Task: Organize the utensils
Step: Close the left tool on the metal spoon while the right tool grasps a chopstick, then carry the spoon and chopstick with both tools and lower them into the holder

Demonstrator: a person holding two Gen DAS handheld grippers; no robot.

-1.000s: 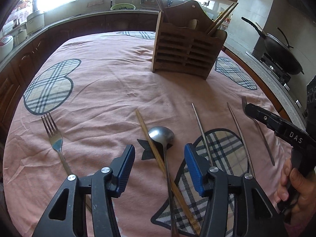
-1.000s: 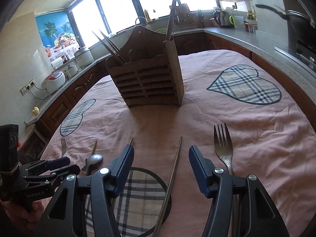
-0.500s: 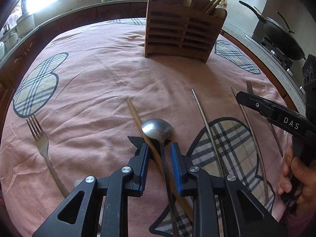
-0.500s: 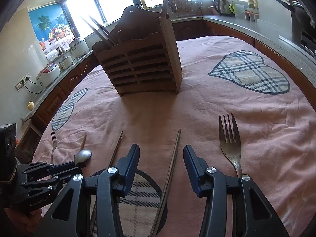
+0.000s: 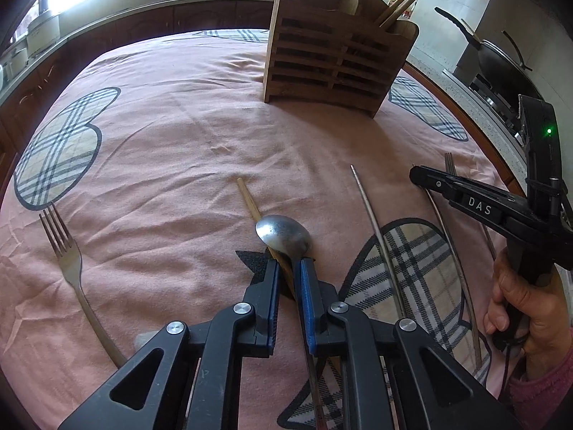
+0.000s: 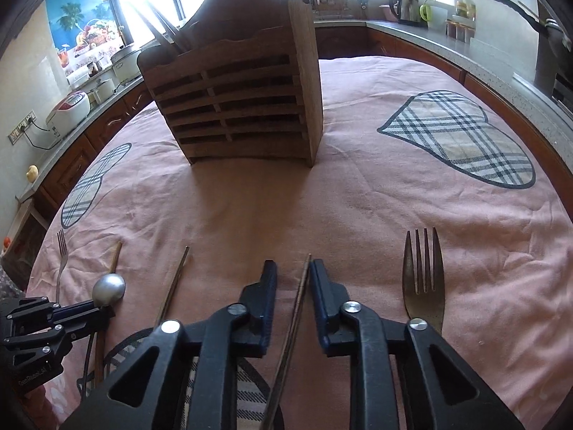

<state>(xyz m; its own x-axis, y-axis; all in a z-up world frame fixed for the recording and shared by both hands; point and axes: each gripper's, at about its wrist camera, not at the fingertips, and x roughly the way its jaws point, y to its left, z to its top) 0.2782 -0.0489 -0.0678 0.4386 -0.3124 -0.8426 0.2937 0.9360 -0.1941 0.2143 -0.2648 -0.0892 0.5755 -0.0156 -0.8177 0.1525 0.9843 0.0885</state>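
Note:
My left gripper (image 5: 288, 265) is shut on the neck of a metal spoon (image 5: 283, 235) that lies over a wooden chopstick (image 5: 248, 199) on the pink cloth. My right gripper (image 6: 293, 268) has its jaws narrowed around a dark chopstick (image 6: 303, 279), with a small gap on each side. A wooden utensil holder (image 5: 333, 57) stands at the back of the table, also seen in the right wrist view (image 6: 236, 100), with chopsticks in it. A fork (image 5: 68, 261) lies left. Another fork (image 6: 422, 279) lies to the right of my right gripper.
Two metal chopsticks (image 5: 372, 222) lie between the grippers, over a plaid heart patch (image 5: 404, 268). The right gripper's body (image 5: 494, 211) shows in the left wrist view. A wok (image 5: 501, 61) sits on the stove at right. Counters ring the table.
Both grippers moved down and forward to the table. The left jaws closed on the spoon's neck. The right jaws narrowed around the dark chopstick.

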